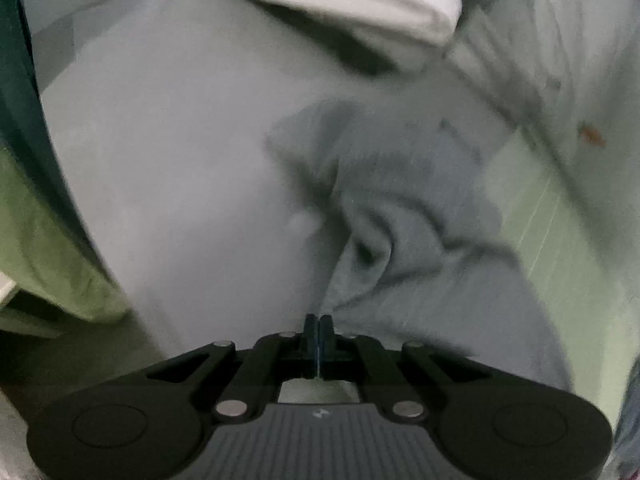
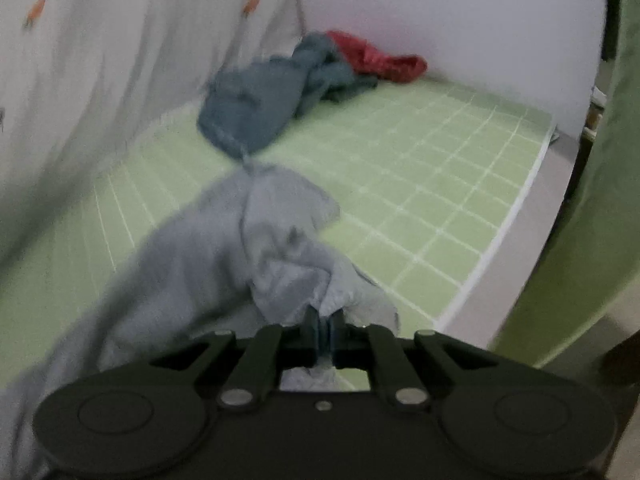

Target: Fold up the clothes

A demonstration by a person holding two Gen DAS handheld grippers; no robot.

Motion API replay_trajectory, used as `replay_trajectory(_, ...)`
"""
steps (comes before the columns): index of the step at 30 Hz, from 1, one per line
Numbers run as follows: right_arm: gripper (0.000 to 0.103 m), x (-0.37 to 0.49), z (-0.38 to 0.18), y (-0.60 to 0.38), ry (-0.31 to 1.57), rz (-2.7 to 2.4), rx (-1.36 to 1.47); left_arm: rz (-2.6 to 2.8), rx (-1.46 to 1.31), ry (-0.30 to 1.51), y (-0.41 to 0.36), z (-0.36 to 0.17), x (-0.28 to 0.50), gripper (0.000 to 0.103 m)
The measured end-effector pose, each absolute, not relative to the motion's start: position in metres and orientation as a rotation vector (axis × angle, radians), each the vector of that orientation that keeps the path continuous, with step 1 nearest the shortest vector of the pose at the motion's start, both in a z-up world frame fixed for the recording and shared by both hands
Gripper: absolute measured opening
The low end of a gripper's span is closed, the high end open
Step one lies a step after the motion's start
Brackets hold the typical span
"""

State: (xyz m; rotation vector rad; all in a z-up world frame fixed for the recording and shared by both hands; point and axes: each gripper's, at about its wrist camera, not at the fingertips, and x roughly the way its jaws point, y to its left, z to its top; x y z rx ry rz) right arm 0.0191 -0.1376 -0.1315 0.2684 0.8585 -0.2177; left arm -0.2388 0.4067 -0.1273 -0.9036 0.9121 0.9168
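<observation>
A pale grey-blue garment [image 2: 224, 248] lies crumpled on a bed with a green checked sheet [image 2: 420, 184]. My right gripper [image 2: 325, 322] is shut on a bunched edge of it, with fabric squeezed between the fingers. In the left wrist view the same garment [image 1: 400, 208] runs down in folds to my left gripper [image 1: 319, 322]. That gripper's fingers are pressed together on a thin edge of the cloth. Both views are blurred.
A teal garment [image 2: 260, 100] and a red one [image 2: 376, 58] lie heaped at the bed's far corner by the wall. A folded white stack [image 1: 360, 4] sits further off. A white printed drape [image 2: 80, 80] borders the bed's left side, and a green curtain [image 2: 600, 200] hangs beyond its right edge.
</observation>
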Motion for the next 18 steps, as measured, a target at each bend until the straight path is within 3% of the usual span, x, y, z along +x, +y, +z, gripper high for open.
replay_trajectory(2, 0.015, 0.021, -0.131, -0.134, 0.865, -0.209, 0.227, 0.912, -0.835, 0.926, 0.399, -0.123, -0.235, 0.004)
replay_trajectory(3, 0.026, 0.022, -0.130, -0.132, 0.863, -0.209, 0.206, 0.898, -0.808, 0.922, 0.397, -0.120, -0.233, 0.009)
replay_trajectory(4, 0.040, 0.023, -0.128, -0.130, 0.859, -0.209, 0.185, 0.886, -0.792, 0.913, 0.396, -0.117, -0.232, 0.021)
replay_trajectory(5, 0.046, 0.025, -0.125, -0.127, 0.840, -0.206, 0.168, 0.877, -0.781, 0.898, 0.395, -0.113, -0.229, 0.030)
replay_trajectory(7, 0.047, 0.031, -0.119, -0.122, 0.807, -0.193, 0.151, 0.860, -0.757, 0.875, 0.391, -0.106, -0.219, 0.038)
replay_trajectory(10, 0.057, 0.042, -0.115, -0.119, 0.788, -0.158, 0.185, 0.828, -0.703, 0.886, 0.383, -0.103, -0.203, 0.049)
replay_trajectory(12, 0.062, 0.052, -0.116, -0.116, 0.792, -0.140, 0.222, 0.808, -0.665, 0.906, 0.377, -0.104, -0.192, 0.069)
replay_trajectory(16, 0.075, 0.072, -0.127, -0.115, 0.844, -0.114, 0.303, 0.785, -0.683, 0.954, 0.375, -0.121, -0.178, 0.072)
replay_trajectory(18, 0.075, 0.083, -0.138, -0.116, 0.887, -0.097, 0.356, 0.774, -0.741, 0.980, 0.376, -0.134, -0.175, 0.072)
